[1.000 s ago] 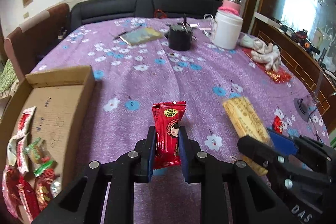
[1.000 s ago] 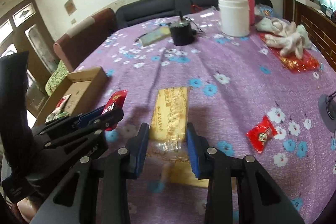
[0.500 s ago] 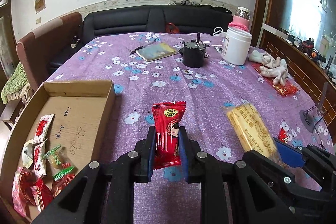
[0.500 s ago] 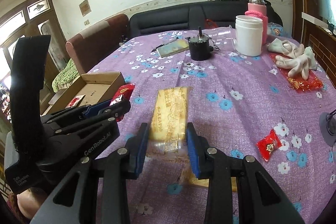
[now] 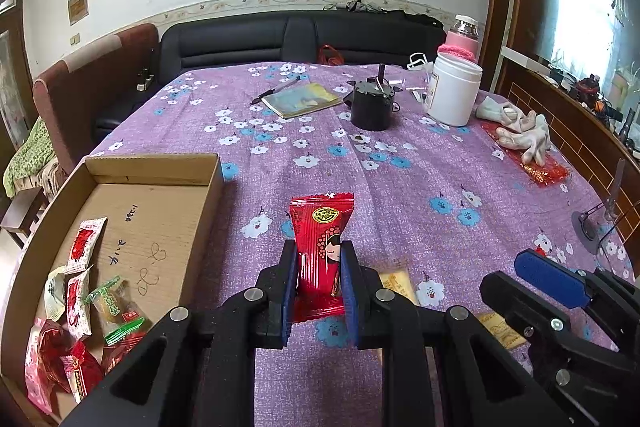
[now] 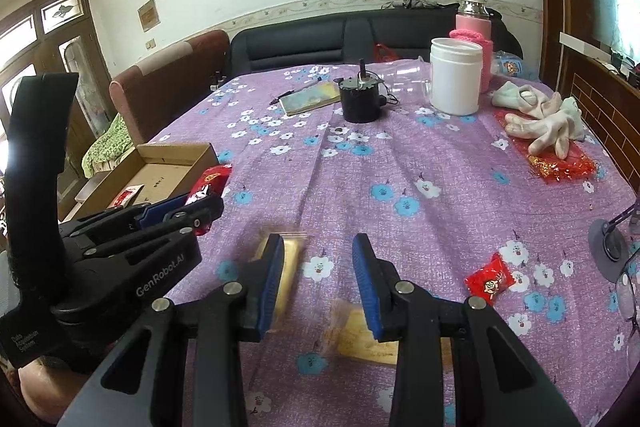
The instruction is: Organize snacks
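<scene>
1. The left claw is clamped tight on a shiny red candy packet with a cartoon face. The packet stands up between the two blue pads, lifted off the tabletop with the purple flowered cloth. It is squeezed near its bottom end, so most of it sticks out in front.
2. The open brown cardboard box sits at the left edge of the tabletop. A little pile of small wrapped snacks already lies in its near end. I think the red packet is meant to go there too, so it is held up, ready to be carried over.
3. The right claw has its pads apart. I can see flowered cloth between them, so they squeeze nothing.
4. A long yellow see-through snack packet looks blurry, low down by the left pad and under the claw. I cannot tell if it lies flat yet.
5. A small red wrapped candy lies alone on the cloth, to the right of that claw. It likely needs picking up later.
</scene>
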Action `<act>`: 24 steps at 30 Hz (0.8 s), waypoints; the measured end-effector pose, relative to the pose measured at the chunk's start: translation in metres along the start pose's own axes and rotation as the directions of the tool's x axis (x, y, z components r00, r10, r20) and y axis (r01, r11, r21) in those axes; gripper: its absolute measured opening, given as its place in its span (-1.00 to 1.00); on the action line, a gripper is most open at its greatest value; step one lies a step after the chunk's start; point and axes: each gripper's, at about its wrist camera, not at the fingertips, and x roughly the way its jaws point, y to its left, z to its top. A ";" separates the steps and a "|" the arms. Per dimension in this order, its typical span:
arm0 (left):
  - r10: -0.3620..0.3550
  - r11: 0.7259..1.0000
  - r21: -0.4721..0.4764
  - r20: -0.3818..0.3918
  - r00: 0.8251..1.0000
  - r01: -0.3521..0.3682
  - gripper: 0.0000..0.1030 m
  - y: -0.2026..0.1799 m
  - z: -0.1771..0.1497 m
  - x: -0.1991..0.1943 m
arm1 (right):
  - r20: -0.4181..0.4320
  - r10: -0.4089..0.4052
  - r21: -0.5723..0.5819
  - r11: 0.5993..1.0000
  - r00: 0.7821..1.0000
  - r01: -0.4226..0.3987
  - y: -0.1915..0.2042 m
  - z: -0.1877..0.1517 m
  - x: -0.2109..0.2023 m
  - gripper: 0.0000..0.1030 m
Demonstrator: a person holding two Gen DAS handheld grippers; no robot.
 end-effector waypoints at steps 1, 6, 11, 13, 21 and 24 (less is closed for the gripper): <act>-0.005 1.000 -0.003 -0.007 1.000 0.005 -0.59 0.000 0.000 0.001 | -0.005 0.005 0.003 1.000 1.000 -0.005 -0.001 0.000 0.001 -0.33; -0.055 0.996 -0.078 -0.030 0.998 0.052 -0.59 0.014 0.004 0.002 | -0.096 0.095 0.034 0.995 0.991 -0.092 -0.004 -0.003 0.017 -0.32; -0.026 0.993 -0.113 0.000 1.000 0.026 -0.60 0.027 0.009 -0.003 | -0.164 0.142 0.011 0.990 0.976 -0.142 0.018 -0.012 0.038 -0.15; -0.024 0.992 -0.127 -0.001 1.000 0.024 -0.60 0.031 0.009 -0.003 | -0.190 0.114 -0.025 0.992 0.975 -0.121 0.032 -0.015 0.050 -0.15; -0.009 0.993 -0.115 0.009 1.000 0.010 -0.60 0.030 0.009 -0.004 | -0.208 0.003 -0.112 0.993 0.978 -0.027 0.047 -0.025 0.058 -0.35; -0.010 0.993 -0.116 0.013 1.000 0.012 -0.60 0.030 0.009 -0.005 | -0.194 0.050 -0.058 0.996 0.980 -0.062 0.036 -0.023 0.049 -0.35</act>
